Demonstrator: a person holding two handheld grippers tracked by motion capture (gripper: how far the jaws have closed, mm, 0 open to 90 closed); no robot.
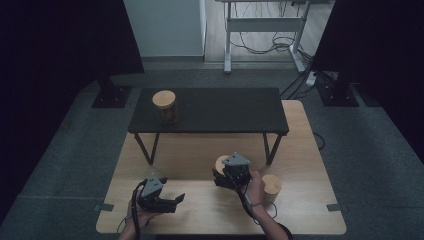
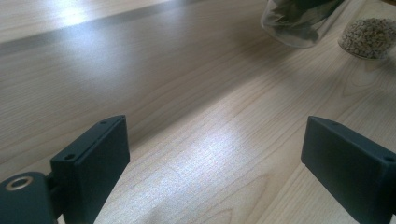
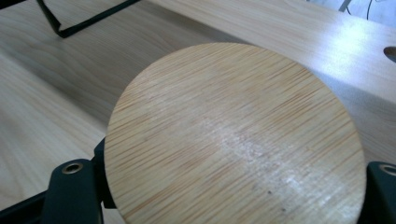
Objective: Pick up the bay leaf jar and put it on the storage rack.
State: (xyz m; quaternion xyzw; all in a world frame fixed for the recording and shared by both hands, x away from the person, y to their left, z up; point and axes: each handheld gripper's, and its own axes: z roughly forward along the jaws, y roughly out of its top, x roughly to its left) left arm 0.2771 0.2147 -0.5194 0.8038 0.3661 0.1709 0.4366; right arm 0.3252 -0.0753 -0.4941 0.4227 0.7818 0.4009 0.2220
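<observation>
My right gripper [image 1: 220, 173] is shut on a glass jar with a round bamboo lid [image 3: 233, 135] and holds it just above the light wooden table [image 1: 200, 210]; the lid [image 1: 220, 163] peeks out beside the gripper's grey plate. A second bamboo-lidded jar [image 1: 271, 188] stands to its right, by the person's wrist. A third jar [image 1: 165, 105] stands on the low black table [image 1: 225, 112]. My left gripper [image 1: 178, 199] rests low at the front left, open with nothing between its fingers [image 2: 93, 158]. In the left gripper view the held jar's glass bottom [image 2: 299, 23] hangs ahead, beside a jar of grains [image 2: 369, 37].
The black table's thin legs [image 1: 146, 148] stand on the wooden top between the two hands and the back. Dark curtains flank the scene, with stand bases [image 1: 112, 95] and cables [image 1: 300, 82] on the grey floor behind.
</observation>
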